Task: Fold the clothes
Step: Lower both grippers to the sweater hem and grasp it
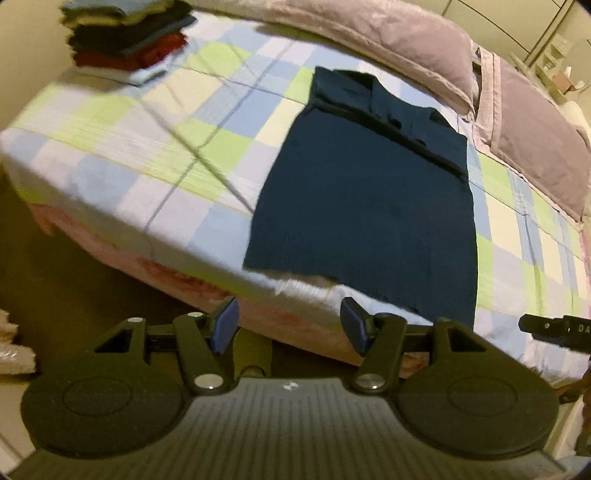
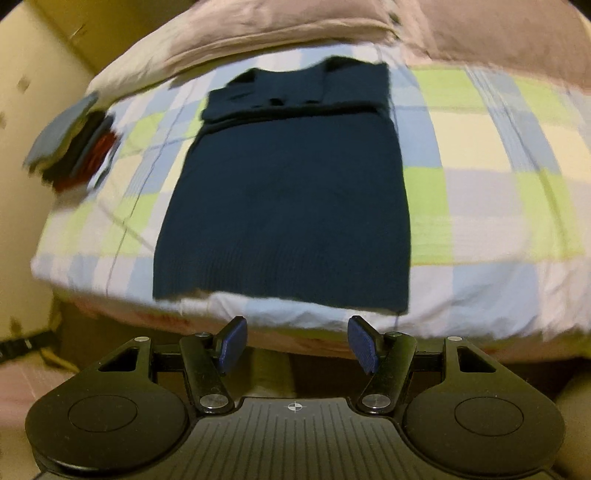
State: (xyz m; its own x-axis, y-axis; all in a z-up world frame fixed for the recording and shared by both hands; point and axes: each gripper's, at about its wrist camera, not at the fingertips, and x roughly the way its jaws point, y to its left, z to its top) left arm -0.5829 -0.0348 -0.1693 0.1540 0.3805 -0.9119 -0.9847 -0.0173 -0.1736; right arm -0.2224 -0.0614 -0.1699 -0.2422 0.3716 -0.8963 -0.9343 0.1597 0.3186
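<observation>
closest to me, my left gripper [image 1: 289, 325] has its blue pads [image 1: 225, 325] spread wide with nothing between them, only the pink side of the bed and the dark floor showing through the gap; my right gripper [image 2: 298, 345] is the same, jaws well apart and empty, hanging just short of the mattress edge. at the right edge of the left view a black tip of the other gripper pokes in. just past both sets of fingertips lies the dark blue sweater [image 2: 284, 199], flat on the bed [image 1: 122, 147], its ribbed hem [image 2: 280, 291] running along the near edge of the mattress, close to my pads but not touching them. the body of the sweater runs straight away from me, and both sleeves [image 2: 295, 92] are already folded in across the far part, making a thicker band near the collar. it rests on a checked sheet of pale blue, green, cream and white squares. off to the left, well apart from the sweater, a stack of folded clothes [image 1: 125, 33] sits near the corner of the bed, grey-blue on top, dark layers under it and something red lower down. farthest away, greyish-pink pillows [image 1: 369, 33] line the head of the bed just beyond the sweater's collar end; everything is a little smeared by motion blur
</observation>
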